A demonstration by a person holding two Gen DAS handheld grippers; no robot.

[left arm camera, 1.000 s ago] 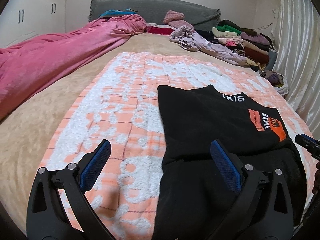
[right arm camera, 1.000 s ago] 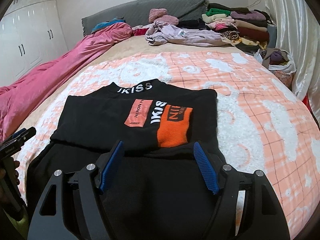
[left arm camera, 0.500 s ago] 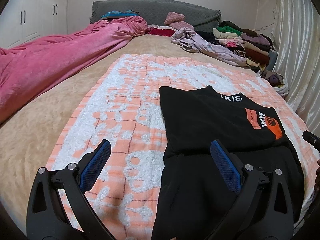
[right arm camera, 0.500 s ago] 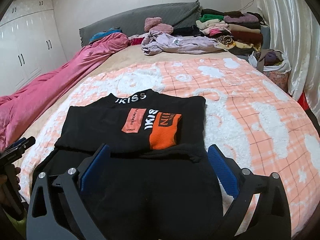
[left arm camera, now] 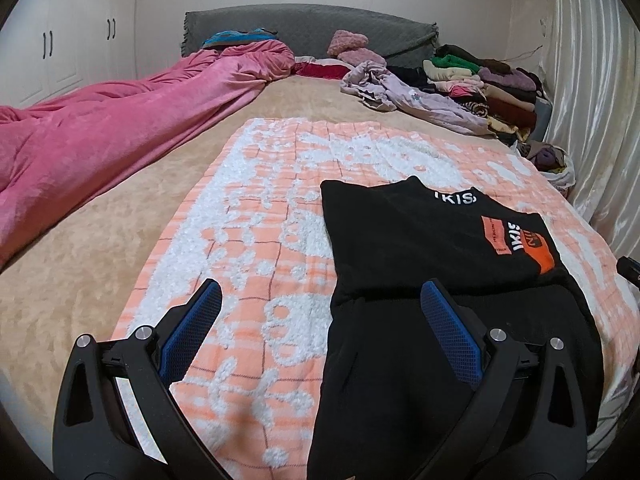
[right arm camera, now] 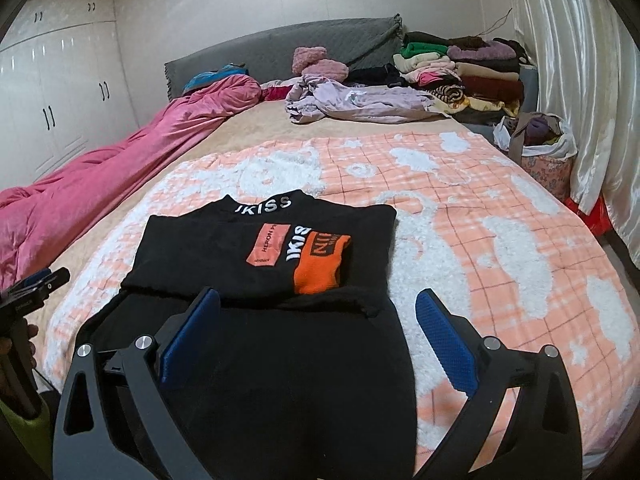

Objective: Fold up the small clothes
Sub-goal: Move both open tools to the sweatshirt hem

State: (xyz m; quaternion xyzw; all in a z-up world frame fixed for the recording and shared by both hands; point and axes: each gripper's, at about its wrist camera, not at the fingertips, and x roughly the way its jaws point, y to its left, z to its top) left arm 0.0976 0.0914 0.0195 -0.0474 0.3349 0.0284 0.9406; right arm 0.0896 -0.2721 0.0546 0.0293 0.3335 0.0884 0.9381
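A black garment (left arm camera: 420, 248) with white lettering and an orange patch lies partly folded on an orange and white blanket (left arm camera: 256, 216); it also shows in the right wrist view (right arm camera: 264, 248). My left gripper (left arm camera: 320, 320) is open and empty, raised over the garment's near left edge. My right gripper (right arm camera: 318, 326) is open and empty, raised above the garment's near part. The left gripper's tip shows at the left edge of the right wrist view (right arm camera: 36, 284).
A pink duvet (left arm camera: 112, 120) lies along the bed's left side. A lilac garment (right arm camera: 352, 100) and a stack of folded clothes (right arm camera: 464, 72) sit by the grey headboard (left arm camera: 304, 28). A bag of clothes (right arm camera: 540, 148) stands at the right by the curtain.
Both grippers have pulled back and up from the garment. The right gripper's jaws have opened wider. The garment has not moved.
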